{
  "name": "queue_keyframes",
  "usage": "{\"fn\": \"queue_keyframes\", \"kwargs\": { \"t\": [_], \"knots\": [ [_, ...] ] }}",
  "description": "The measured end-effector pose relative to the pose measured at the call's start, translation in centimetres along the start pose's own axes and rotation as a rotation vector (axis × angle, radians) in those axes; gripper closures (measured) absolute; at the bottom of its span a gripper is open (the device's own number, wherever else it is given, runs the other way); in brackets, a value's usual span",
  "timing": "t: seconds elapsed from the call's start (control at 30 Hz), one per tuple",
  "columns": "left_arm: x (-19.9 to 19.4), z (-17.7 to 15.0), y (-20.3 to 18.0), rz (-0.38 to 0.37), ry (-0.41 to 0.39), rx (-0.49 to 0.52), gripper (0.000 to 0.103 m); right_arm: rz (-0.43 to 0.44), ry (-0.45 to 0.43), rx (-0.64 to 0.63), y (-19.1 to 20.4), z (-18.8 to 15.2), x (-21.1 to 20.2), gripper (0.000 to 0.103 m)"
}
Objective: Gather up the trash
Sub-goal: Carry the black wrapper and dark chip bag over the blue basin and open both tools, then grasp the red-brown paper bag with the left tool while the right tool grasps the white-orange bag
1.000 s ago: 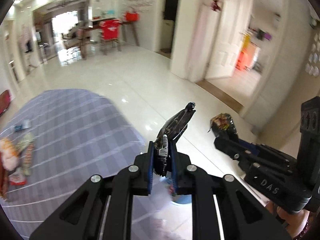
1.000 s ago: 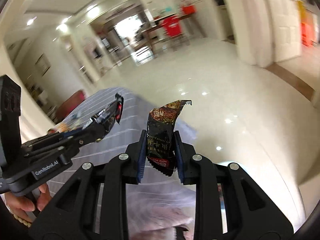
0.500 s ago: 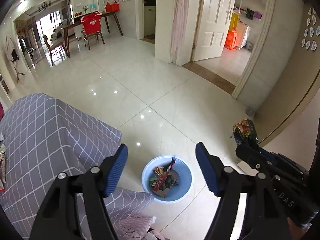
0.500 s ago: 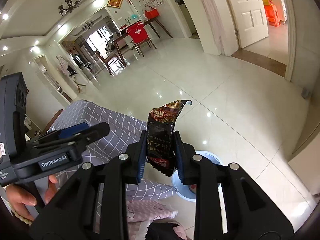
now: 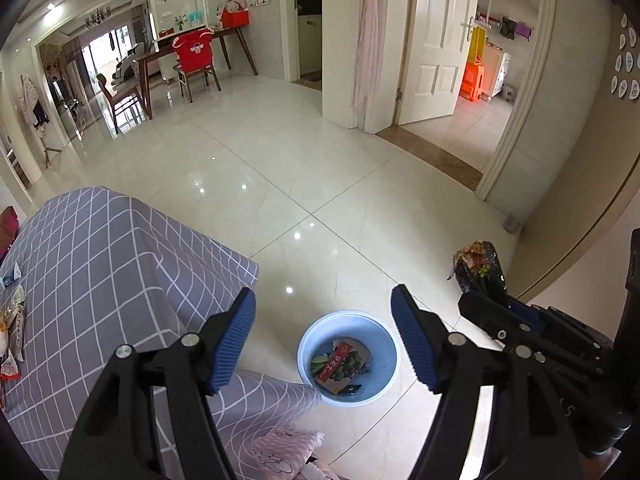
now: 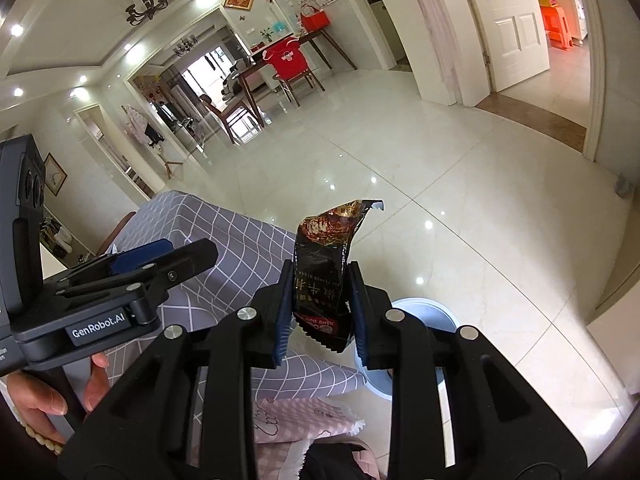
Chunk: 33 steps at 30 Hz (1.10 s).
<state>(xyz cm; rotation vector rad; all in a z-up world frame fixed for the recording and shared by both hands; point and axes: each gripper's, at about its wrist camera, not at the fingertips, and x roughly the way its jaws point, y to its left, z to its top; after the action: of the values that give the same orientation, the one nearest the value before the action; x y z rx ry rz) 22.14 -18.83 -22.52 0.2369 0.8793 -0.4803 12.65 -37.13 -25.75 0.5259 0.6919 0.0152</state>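
- At the far left of your left wrist view, a few small wrappers (image 5: 10,336) lie on the grey checked tablecloth (image 5: 100,264), close to its left edge and well apart from everything else.
- The tablecloth drapes over the table corner; a pink patterned cloth (image 5: 280,452) shows just below its hanging edge at the bottom of the view.
- Your left gripper (image 5: 323,340) has its blue-padded fingers (image 5: 234,340) spread wide, with nothing between them.
- Through that gap you look down on the pale blue bin (image 5: 386,344) standing on the glossy tiled floor (image 5: 280,184), just beside the hanging cloth. Inside lie a red and green packet (image 5: 340,366) and some smaller scraps that are too small to make out.
- To the right in the same view, your right gripper (image 5: 486,300) comes in from the side with a dark snack wrapper (image 5: 478,266) sticking up from its tip.
- In your right wrist view, your left gripper (image 6: 160,260) sits at the left, held by your hand (image 6: 44,396); from this side angle you cannot tell its state.
- At centre, your right gripper (image 6: 320,312) is pinching the dark snack wrapper (image 6: 324,264) near its lower end; the torn top stands upright above the fingers.
- The pale blue bin (image 6: 424,308) lies on the floor below and just right of the held wrapper, partly hidden by the gripper.
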Motion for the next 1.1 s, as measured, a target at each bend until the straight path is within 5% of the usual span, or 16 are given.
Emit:
{"fn": "queue_keyframes", "kwargs": {
  "t": [0.23,0.27,0.33,0.7,1.1],
  "knots": [
    [-1.1,-0.2,2.2,0.027,-0.021,-0.041,0.032,0.002,-0.014,-0.01,0.9,0.7,1.2,0.072],
    [-1.2,-0.2,2.5,0.03,-0.023,-0.047,0.031,-0.008,-0.019,-0.011,0.8,0.7,1.4,0.053],
    [-1.4,-0.2,3.2,0.037,-0.026,-0.06,0.03,-0.04,-0.032,-0.004,0.8,0.8,1.8,0.042],
    [-3.1,-0.5,6.6,0.039,-0.042,-0.112,0.03,-0.026,-0.014,-0.031,3.1,0.4,1.8,0.042],
    [-7.7,-3.1,12.8,0.104,-0.095,-0.169,0.03,0.063,0.006,-0.143,10.9,-0.5,1.9,0.042]
  ]
}}
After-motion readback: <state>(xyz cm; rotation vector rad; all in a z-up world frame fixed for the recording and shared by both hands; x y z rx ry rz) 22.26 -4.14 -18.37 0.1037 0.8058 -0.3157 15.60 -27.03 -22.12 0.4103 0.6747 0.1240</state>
